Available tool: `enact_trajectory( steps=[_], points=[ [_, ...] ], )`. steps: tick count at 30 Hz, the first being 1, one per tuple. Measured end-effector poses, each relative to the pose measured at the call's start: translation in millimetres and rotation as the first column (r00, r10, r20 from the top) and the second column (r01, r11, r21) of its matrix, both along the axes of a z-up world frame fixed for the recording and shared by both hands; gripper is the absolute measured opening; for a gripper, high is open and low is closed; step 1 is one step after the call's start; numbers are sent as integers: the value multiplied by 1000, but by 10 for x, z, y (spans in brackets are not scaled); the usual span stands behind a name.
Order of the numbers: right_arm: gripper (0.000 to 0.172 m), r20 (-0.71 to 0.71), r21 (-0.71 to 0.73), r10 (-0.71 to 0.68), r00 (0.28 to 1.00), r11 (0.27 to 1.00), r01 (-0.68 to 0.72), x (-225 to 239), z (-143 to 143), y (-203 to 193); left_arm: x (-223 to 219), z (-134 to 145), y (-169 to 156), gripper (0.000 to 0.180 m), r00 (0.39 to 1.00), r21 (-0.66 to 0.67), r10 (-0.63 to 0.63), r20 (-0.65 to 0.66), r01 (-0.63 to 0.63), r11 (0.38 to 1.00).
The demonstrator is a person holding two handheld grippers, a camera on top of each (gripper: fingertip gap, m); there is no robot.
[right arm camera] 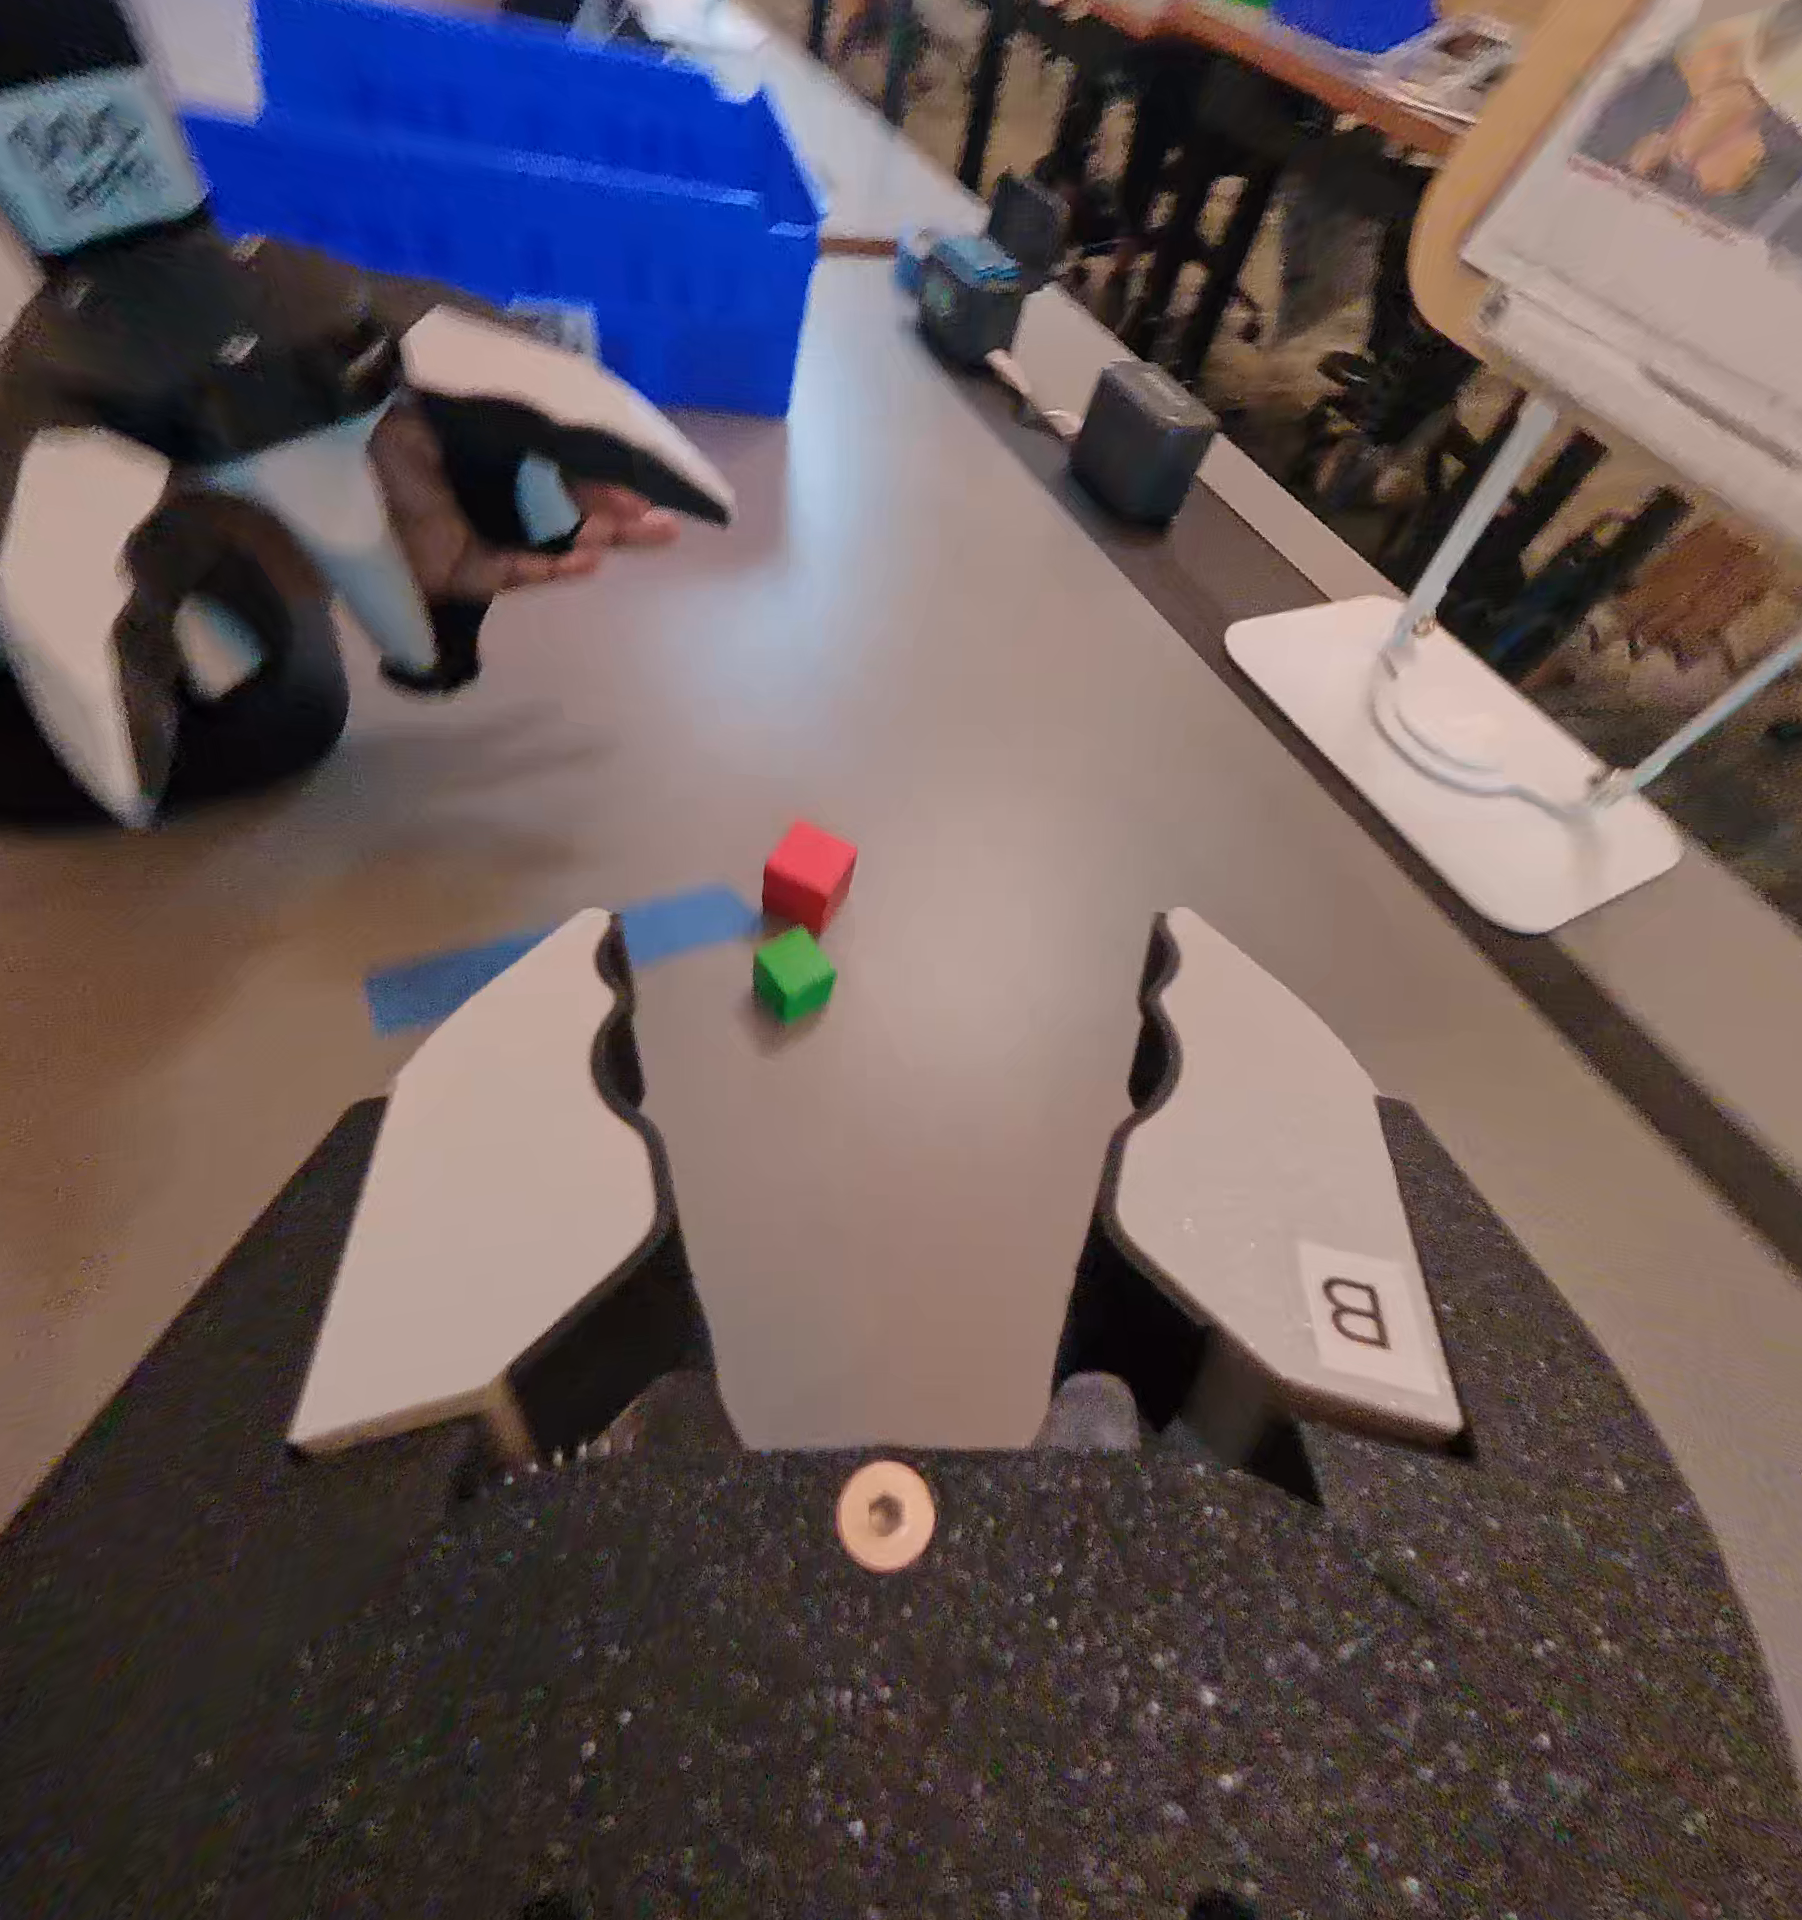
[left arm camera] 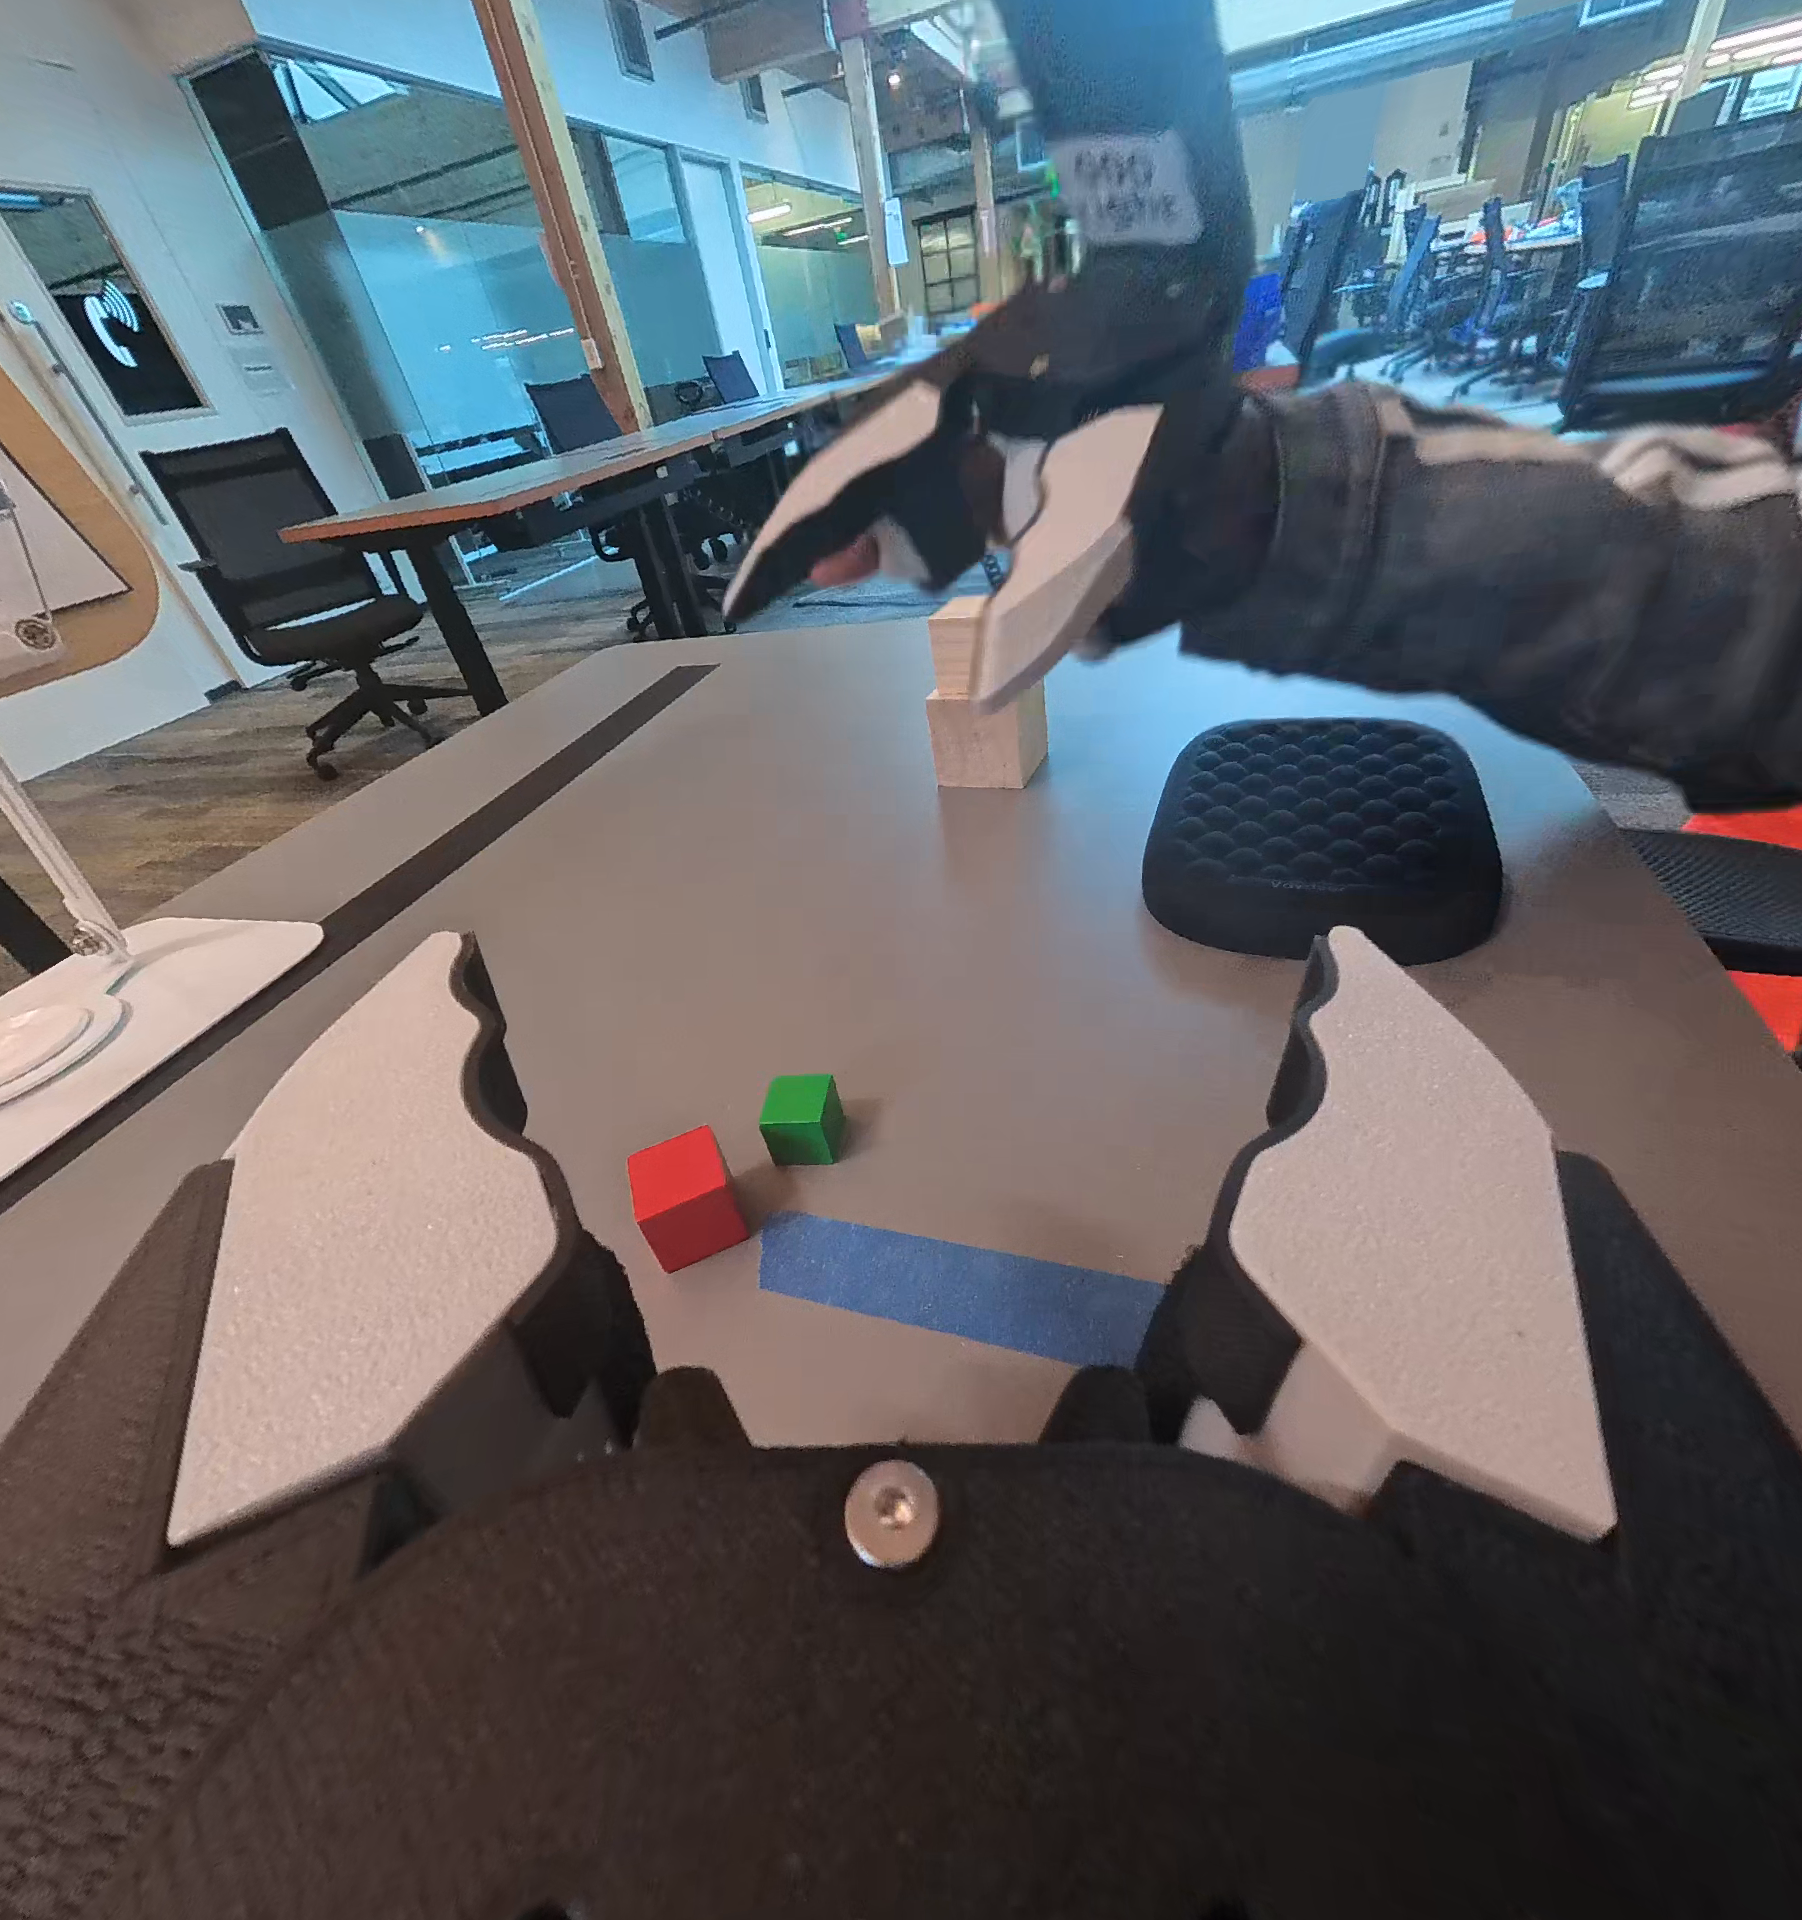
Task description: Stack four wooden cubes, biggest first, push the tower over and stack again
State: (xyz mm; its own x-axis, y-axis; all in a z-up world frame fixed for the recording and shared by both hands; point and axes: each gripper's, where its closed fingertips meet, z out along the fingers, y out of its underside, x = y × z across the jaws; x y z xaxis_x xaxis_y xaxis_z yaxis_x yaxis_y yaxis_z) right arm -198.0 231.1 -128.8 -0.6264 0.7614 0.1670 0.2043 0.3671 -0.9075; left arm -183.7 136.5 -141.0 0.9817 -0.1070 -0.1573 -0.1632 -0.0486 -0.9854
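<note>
Two plain wooden cubes are stacked on the grey table (left arm camera: 772, 914), the larger one (left arm camera: 985, 743) below and a smaller one (left arm camera: 954, 644) on it. A red cube (left arm camera: 687, 1195) and a smaller green cube (left arm camera: 801, 1119) lie close together by a blue tape strip (left arm camera: 959, 1299). My left gripper (left arm camera: 897, 935) is open wide and empty, just short of the two coloured cubes. My right gripper (left arm camera: 866, 655) hovers at the stack, open, its near finger in front of the upper cube. In the right wrist view my right gripper (right arm camera: 884, 920) is open and empty, with the green cube (right arm camera: 795, 974) and red cube (right arm camera: 810, 875) just ahead. The left gripper (right arm camera: 424, 660) shows at far left.
A black textured pad (left arm camera: 1323, 831) lies right of the stack. A white stand base (left arm camera: 149, 987) sits at the table's left edge beyond a dark strip; it also shows in the right wrist view (right arm camera: 1448, 758). A blue bin (right arm camera: 523, 208) and small dark boxes (right arm camera: 1141, 442) stand farther off.
</note>
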Motion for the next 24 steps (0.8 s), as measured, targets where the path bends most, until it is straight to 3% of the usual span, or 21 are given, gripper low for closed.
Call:
enact_trajectory(
  steps=[5, 11, 18, 20, 24],
  points=[
    [78, 125, -206, -119, 985, 968, 143, -379, -409, -389, 4, 10, -2, 140, 1000, 3, 0, -1, 0, 1000],
    [64, 270, -60, -167, 948, 980, 190, -602, -862, -621, -11, 28, -11, 139, 1000, 10, 6, 6, -6, 1000],
    [50, 361, 102, -204, 910, 979, 179, -695, -1158, -734, -17, 26, -13, 139, 1000, 7, 8, 8, -8, 1000],
    [31, 367, 131, -212, 906, 976, 175, -709, -1204, -734, -15, 27, -15, 139, 1000, 7, 8, 7, -8, 1000],
    [28, 345, 78, -150, 927, 988, 131, -667, -1077, -747, -15, 21, -13, 139, 1000, 4, 7, 9, -7, 1000]
  ],
)
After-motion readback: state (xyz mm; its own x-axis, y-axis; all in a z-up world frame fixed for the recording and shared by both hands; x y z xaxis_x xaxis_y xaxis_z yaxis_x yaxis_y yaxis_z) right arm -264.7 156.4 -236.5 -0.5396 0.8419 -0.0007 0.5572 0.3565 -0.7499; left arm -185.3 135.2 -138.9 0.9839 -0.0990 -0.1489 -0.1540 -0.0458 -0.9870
